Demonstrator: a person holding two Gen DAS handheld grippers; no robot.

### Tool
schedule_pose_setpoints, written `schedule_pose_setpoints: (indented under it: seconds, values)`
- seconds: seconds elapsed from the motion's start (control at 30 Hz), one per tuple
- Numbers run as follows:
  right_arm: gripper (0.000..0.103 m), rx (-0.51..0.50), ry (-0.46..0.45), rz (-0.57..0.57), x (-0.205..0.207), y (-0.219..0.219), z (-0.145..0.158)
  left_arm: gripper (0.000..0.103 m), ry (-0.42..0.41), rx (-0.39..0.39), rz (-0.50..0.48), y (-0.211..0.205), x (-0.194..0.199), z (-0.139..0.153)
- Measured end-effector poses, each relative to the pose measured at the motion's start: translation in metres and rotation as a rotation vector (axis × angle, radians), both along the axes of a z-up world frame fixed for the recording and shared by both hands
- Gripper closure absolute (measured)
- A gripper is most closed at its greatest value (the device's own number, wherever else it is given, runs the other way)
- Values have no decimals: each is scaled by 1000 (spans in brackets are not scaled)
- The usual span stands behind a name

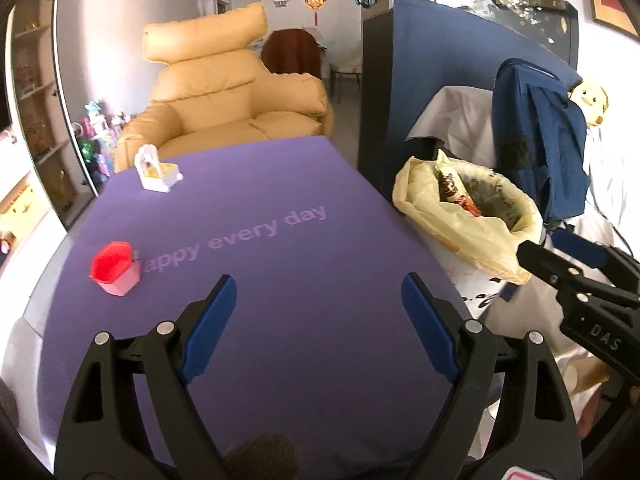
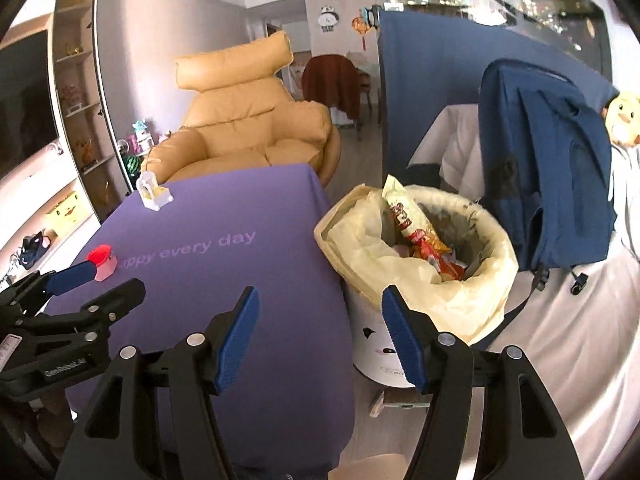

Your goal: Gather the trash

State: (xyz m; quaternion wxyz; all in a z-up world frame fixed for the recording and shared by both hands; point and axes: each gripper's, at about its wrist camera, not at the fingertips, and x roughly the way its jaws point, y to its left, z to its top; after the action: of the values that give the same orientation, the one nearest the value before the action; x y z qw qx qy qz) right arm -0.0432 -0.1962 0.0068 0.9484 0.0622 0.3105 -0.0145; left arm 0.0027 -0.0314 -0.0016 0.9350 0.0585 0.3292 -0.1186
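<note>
Hovering over the purple table, the left gripper has jaws spread wide, nothing between them; right gripper likewise released and empty, hanging at the table's edge just beside the trash bin. Bin sits close against the table, probably so stuff drops straight in; its yellow liner is folded over the rim, snack wrappers already inside. No loose trash visible on the table, only a red-lidded pink container and a small white toy, well apart. Bin bottom hidden by wrappers; container contents can't be made out; the table's near edge is cut off by the grippers.
</note>
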Motion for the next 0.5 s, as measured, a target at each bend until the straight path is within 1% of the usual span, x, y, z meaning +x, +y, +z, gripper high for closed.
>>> schedule_pose_setpoints:
  seconds: [0.13,0.5]
  values:
    - [43,-18,-13,-4,-3,3,3,23,-27,0,-1,3,-5,5]
    - [43,-19,-39,1,-9,7,9,23,-54,-12,4,7,-9,13]
